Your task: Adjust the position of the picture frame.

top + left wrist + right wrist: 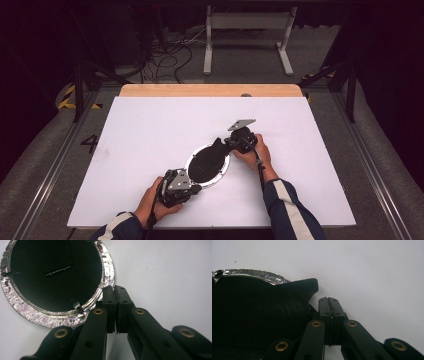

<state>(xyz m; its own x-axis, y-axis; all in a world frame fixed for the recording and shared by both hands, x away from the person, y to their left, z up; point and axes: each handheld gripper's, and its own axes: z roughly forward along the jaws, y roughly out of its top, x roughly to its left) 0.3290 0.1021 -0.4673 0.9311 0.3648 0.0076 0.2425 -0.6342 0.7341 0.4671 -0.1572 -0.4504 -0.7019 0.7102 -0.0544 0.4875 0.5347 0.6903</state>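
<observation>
A round picture frame [206, 162] with a glittery silver rim [107, 267] lies face down on the white table [145, 130], its black back up. A black stand flap [218, 145] sticks out past the far right rim [259, 273]. My left gripper [196, 187] rests at the near left edge of the frame. Its jaws are shut, pads together [114, 288], right beside the silver rim, with nothing seen between them. My right gripper [226, 145] sits at the far right side, also shut [328, 300], just right of the flap's tip [308, 285].
A wooden strip [210, 90] runs along the table's far edge. Beyond it on the floor stand a white metal frame [247, 30] and a tangle of cables [170, 55]. Metal rails [50, 170] flank the table.
</observation>
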